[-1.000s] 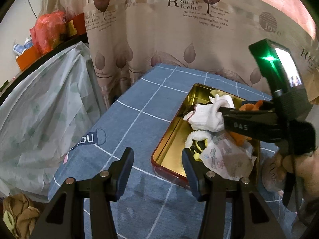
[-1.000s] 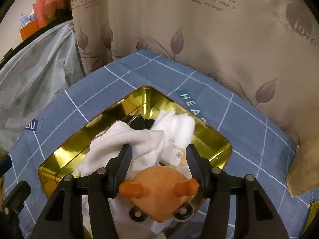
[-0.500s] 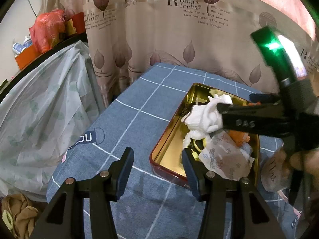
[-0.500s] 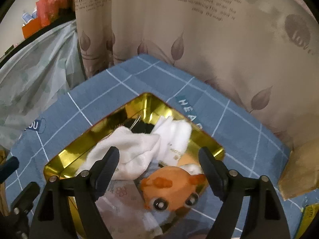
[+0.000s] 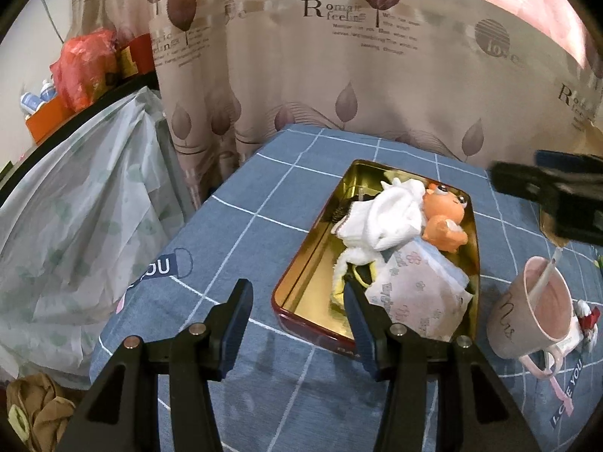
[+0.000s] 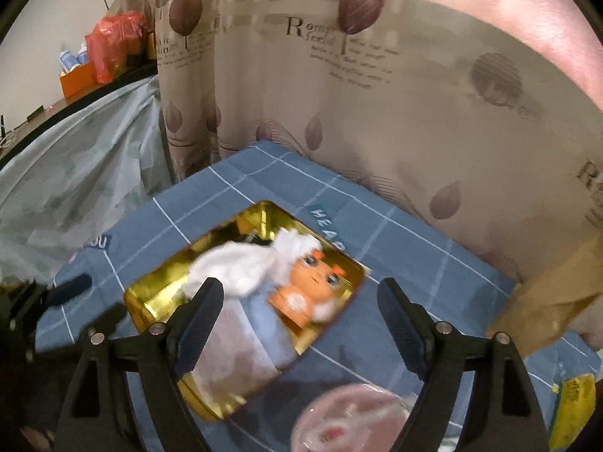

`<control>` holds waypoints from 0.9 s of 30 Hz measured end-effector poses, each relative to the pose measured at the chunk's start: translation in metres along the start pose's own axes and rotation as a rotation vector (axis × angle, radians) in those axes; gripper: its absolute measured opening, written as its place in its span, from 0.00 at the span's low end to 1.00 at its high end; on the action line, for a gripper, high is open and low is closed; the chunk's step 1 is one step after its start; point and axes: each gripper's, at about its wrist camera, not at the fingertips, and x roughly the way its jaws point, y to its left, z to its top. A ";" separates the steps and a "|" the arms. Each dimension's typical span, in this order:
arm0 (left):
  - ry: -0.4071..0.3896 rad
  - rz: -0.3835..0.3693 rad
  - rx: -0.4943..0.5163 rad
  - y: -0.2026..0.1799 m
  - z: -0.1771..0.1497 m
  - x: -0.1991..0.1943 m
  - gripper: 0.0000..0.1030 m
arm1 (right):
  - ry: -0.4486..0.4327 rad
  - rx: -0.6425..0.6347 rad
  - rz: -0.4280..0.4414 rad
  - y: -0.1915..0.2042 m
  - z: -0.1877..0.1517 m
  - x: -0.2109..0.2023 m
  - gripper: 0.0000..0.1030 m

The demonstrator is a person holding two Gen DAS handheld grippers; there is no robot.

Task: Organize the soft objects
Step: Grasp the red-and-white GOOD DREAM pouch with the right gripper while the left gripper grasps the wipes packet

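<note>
Here, the orange plush toy lies in the gold metal tin beside white cloth gloves. The right gripper, jaws just opened, hovers empty above; the left gripper stands spread, empty.

The right wrist view is motion-blurred: the white cloth and mug smear, the mug cut by the bottom edge. The tissue pack hides the tin's near corner.
</note>
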 end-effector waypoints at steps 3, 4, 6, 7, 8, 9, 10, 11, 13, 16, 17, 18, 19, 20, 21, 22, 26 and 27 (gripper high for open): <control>-0.004 0.002 0.016 -0.006 -0.001 -0.002 0.50 | -0.017 -0.034 -0.048 -0.015 -0.021 -0.022 0.79; -0.006 0.002 0.019 -0.008 0.000 -0.002 0.50 | -0.017 -0.036 -0.060 -0.022 -0.028 -0.028 0.79; -0.009 0.004 0.027 -0.011 -0.001 -0.003 0.50 | -0.013 -0.031 -0.090 -0.038 -0.043 -0.041 0.79; -0.010 0.004 0.030 -0.012 -0.001 -0.004 0.50 | -0.009 -0.022 -0.108 -0.048 -0.052 -0.047 0.79; -0.010 0.005 0.035 -0.013 -0.001 -0.004 0.50 | -0.002 -0.007 -0.125 -0.059 -0.060 -0.052 0.79; -0.010 0.006 0.037 -0.014 -0.001 -0.004 0.50 | 0.004 0.005 -0.137 -0.067 -0.068 -0.056 0.79; -0.011 0.007 0.040 -0.015 -0.002 -0.004 0.50 | 0.017 0.024 -0.155 -0.079 -0.077 -0.061 0.79; -0.011 0.007 0.043 -0.016 -0.002 -0.004 0.50 | 0.033 0.052 -0.179 -0.094 -0.088 -0.066 0.79; -0.013 0.008 0.052 -0.019 -0.002 -0.005 0.50 | 0.056 0.102 -0.212 -0.119 -0.106 -0.072 0.79; -0.020 0.006 0.068 -0.024 -0.003 -0.008 0.50 | 0.099 0.195 -0.247 -0.154 -0.137 -0.080 0.79; -0.023 0.006 0.075 -0.027 -0.003 -0.010 0.50 | 0.118 0.223 -0.258 -0.164 -0.148 -0.080 0.79; -0.025 0.005 0.081 -0.029 -0.003 -0.011 0.50 | 0.135 0.241 -0.263 -0.170 -0.157 -0.079 0.79; -0.027 0.006 0.088 -0.032 -0.004 -0.013 0.50 | 0.153 0.258 -0.263 -0.176 -0.168 -0.078 0.79; -0.033 0.004 0.098 -0.036 -0.004 -0.016 0.50 | 0.175 0.280 -0.263 -0.181 -0.180 -0.075 0.79; -0.036 -0.001 0.105 -0.039 -0.003 -0.018 0.50 | 0.184 0.289 -0.259 -0.183 -0.186 -0.073 0.79; -0.039 -0.010 0.114 -0.043 -0.004 -0.021 0.50 | 0.199 0.303 -0.246 -0.184 -0.195 -0.070 0.79; -0.039 -0.056 0.162 -0.062 -0.011 -0.033 0.50 | 0.225 0.326 -0.214 -0.184 -0.214 -0.062 0.79; -0.038 -0.062 0.176 -0.066 -0.013 -0.035 0.50 | 0.226 0.330 -0.212 -0.183 -0.217 -0.059 0.79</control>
